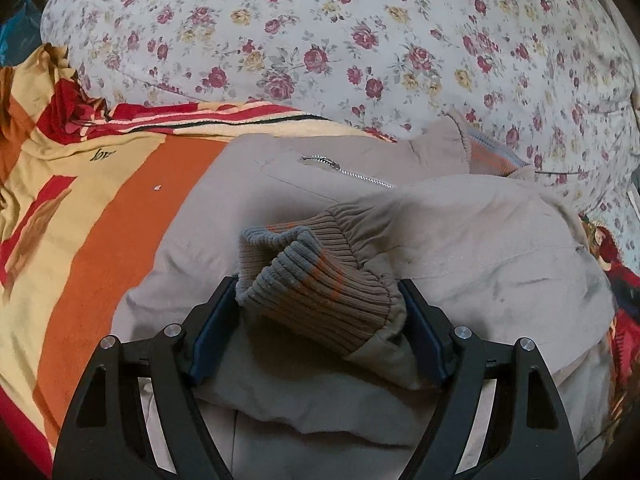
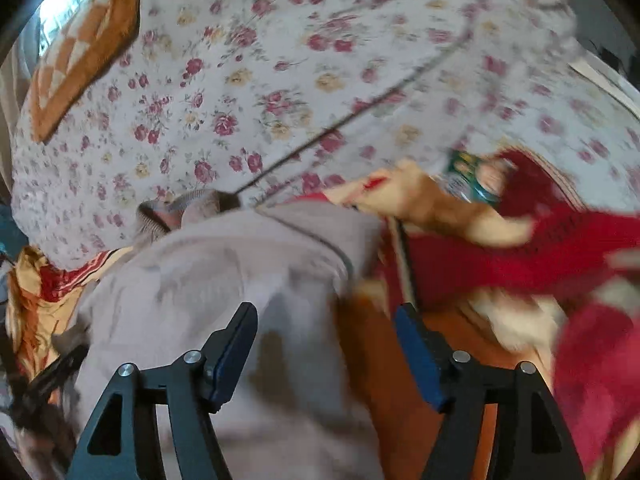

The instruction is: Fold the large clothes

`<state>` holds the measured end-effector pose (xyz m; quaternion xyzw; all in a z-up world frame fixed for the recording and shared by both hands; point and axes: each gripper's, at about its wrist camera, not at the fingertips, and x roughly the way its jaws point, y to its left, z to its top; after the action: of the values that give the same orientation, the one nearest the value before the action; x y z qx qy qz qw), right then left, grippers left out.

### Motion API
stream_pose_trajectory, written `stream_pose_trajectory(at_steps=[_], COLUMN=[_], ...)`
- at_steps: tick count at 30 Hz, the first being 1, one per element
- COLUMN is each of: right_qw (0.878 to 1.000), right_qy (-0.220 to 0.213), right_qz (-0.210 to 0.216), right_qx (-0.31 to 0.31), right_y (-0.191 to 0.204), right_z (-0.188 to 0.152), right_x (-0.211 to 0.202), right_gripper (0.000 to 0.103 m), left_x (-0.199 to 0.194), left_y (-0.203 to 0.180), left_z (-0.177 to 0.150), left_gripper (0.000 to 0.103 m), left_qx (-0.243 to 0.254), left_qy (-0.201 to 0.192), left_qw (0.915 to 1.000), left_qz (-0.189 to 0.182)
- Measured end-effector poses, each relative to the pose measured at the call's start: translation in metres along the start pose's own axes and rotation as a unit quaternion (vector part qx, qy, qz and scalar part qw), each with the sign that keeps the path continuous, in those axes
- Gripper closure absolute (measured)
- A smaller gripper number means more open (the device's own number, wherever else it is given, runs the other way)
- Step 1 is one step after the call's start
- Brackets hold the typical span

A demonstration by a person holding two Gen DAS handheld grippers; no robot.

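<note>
While our left tongs (image 1: 320,300) stand wide around the ribbed cuff (image 1: 316,280) of the beige jacket (image 1: 480,248), low in the middle of the left wrist view, we cannot tell whether the blue pads (image 1: 214,328) actually press the knit or merely flank it. Our right tongs (image 2: 326,320) are spread with nothing between them, hanging over the jacket's right edge where it meets the orange-and-red blanket (image 2: 400,380); that view is blurred.

We judge the sleeve fold to be the step in hand: the sleeve lies across the jacket's body, cuff at centre. Next we would let the cuff rest flat, then take the free tongs to a hem or shoulder edge for folding the body over.

The jacket lies on the striped blanket (image 1: 100,220) on the bed, with a flowered quilt (image 1: 320,40) beyond, across the upper frame. A zip (image 1: 344,172) shows above the cuff.

Writing: small dark script on the blanket, left of frame, reads roughly "lov" (image 1: 103,155); no brand is legible.
</note>
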<state>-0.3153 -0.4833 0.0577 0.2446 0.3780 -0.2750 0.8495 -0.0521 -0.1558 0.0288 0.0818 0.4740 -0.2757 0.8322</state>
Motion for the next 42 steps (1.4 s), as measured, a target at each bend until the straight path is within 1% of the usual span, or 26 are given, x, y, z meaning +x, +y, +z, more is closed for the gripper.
stream_pose_trajectory(at_steps=[2, 5, 10, 12, 15, 17, 18, 19, 20, 22, 23, 26, 27, 30, 32, 33, 34, 36, 38, 40, 42], right_qw=[1.000, 1.000, 0.999, 0.998, 0.997, 0.996, 0.996, 0.997, 0.998, 0.999, 0.999, 0.998, 0.998, 0.998, 0.998, 0.998, 0.999, 0.999, 1.000, 1.000, 1.000], right_qy=[0.017, 0.020, 0.024, 0.022, 0.012, -0.003, -0.010, -0.016, -0.019, -0.025, -0.020, -0.009, -0.013, -0.004, -0.001, 0.000, -0.003, -0.004, 0.008, 0.017, 0.027], right_qz=[0.013, 0.011, -0.005, -0.027, -0.035, -0.048, -0.057, -0.056, -0.053, -0.039, -0.035, -0.035, -0.039, -0.044, -0.042, -0.042, -0.040, -0.034, -0.025, -0.013, -0.007], right_qx=[0.011, 0.016, -0.020, -0.049, -0.070, -0.079, -0.072, -0.055, -0.036, 0.017, 0.030, 0.042, 0.040, 0.043, 0.043, 0.038, 0.036, 0.025, 0.012, 0.001, -0.003], right_y=[-0.015, -0.024, -0.019, -0.010, -0.001, 0.005, 0.004, -0.001, -0.007, -0.026, -0.032, -0.034, -0.032, -0.026, -0.027, -0.027, -0.027, -0.026, -0.024, -0.024, -0.025], right_z=[-0.014, -0.032, -0.054, -0.055, -0.052, -0.044, -0.040, -0.033, -0.031, -0.031, -0.035, -0.051, -0.052, -0.054, -0.058, -0.063, -0.067, -0.076, -0.087, -0.101, -0.111], right_x=[-0.007, -0.015, -0.024, -0.018, -0.006, 0.006, 0.010, 0.011, 0.010, 0.003, 0.000, -0.001, -0.004, -0.015, -0.028, -0.037, -0.044, -0.059, -0.069, -0.078, -0.083], right_gripper=[0.034, 0.034, 0.034, 0.034, 0.034, 0.035, 0.046, 0.068, 0.071, 0.071, 0.071, 0.071, 0.071, 0.071, 0.063, 0.056, 0.052, 0.052, 0.046, 0.035, 0.035], left_x=[-0.002, -0.006, -0.014, -0.013, -0.010, -0.008, -0.007, -0.007, -0.007, -0.005, -0.004, -0.003, -0.004, -0.011, -0.018, -0.021, -0.025, -0.035, -0.044, -0.051, -0.061], left_y=[0.001, 0.002, 0.008, 0.007, 0.003, 0.003, 0.004, 0.005, 0.006, 0.006, 0.005, 0.002, 0.003, 0.009, 0.013, 0.014, 0.015, 0.014, 0.013, 0.010, 0.010], left_z=[-0.002, -0.005, -0.012, -0.015, -0.017, -0.018, -0.018, -0.018, -0.017, -0.016, -0.016, -0.016, -0.016, -0.017, -0.017, -0.017, -0.018, -0.023, -0.029, -0.037, -0.048], left_gripper=[0.024, 0.024, 0.024, 0.024, 0.023, 0.023, 0.023, 0.023, 0.023, 0.023, 0.022, 0.022, 0.022, 0.022, 0.022, 0.022, 0.022, 0.022, 0.022, 0.022, 0.022], left_qx=[0.002, 0.000, -0.014, -0.012, -0.004, -0.001, -0.002, -0.003, -0.005, -0.005, -0.002, 0.004, 0.002, -0.010, -0.018, -0.020, -0.021, -0.015, -0.006, 0.011, 0.022], left_qy=[-0.003, -0.006, -0.009, -0.009, -0.012, -0.011, -0.010, -0.009, -0.008, -0.004, -0.002, -0.003, -0.003, 0.001, -0.001, -0.002, -0.002, 0.001, 0.003, 0.009, 0.009], left_qw=[1.0000, 1.0000, 0.9998, 0.9999, 0.9999, 0.9999, 0.9999, 0.9999, 1.0000, 1.0000, 1.0000, 1.0000, 1.0000, 0.9999, 0.9997, 0.9997, 0.9997, 0.9998, 1.0000, 0.9999, 0.9995], left_qz=[0.002, 0.001, -0.007, -0.004, 0.004, 0.005, 0.003, 0.001, -0.001, -0.006, -0.007, 0.000, -0.002, -0.012, -0.016, -0.016, -0.015, -0.009, -0.002, 0.006, 0.018])
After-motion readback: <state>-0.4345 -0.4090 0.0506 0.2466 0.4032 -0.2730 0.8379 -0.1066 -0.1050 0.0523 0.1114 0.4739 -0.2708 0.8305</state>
